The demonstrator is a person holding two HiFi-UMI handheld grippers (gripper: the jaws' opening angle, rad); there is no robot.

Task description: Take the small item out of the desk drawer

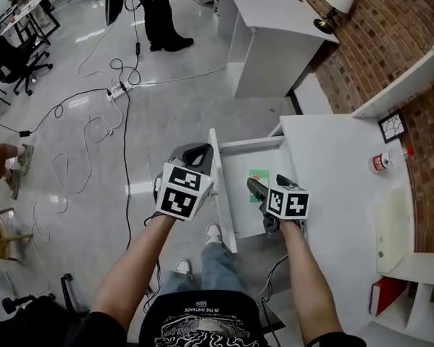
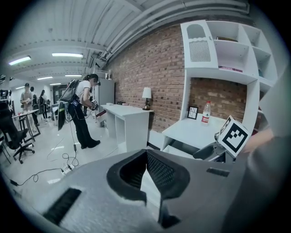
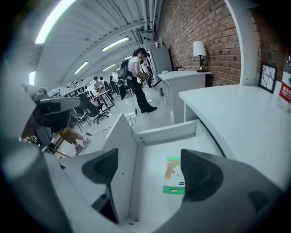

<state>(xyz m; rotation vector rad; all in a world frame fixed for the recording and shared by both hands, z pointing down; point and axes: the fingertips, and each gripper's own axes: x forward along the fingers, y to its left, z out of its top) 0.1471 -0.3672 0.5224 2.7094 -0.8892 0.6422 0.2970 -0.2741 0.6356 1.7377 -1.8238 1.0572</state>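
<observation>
The white desk (image 1: 334, 192) has its drawer (image 1: 225, 190) pulled out. A small flat green and white packet (image 1: 259, 185) (image 3: 174, 177) lies on the drawer floor. My right gripper (image 1: 268, 187) (image 3: 150, 170) hangs just above the drawer, pointing down into it. It is open wide, and the packet shows below, by its right finger, untouched. My left gripper (image 1: 196, 154) (image 2: 146, 154) is on the outer side of the drawer front (image 3: 119, 150), near that panel's top edge. Its fingertips meet and nothing is held.
A water bottle (image 1: 380, 162) and a small picture frame (image 1: 392, 126) stand at the desk's far side under white shelves (image 2: 227, 50). A second white desk (image 1: 275, 28) carries a lamp (image 1: 336, 3). Cables (image 1: 105, 117) trail over the floor, and a person (image 1: 162, 20) stands beyond.
</observation>
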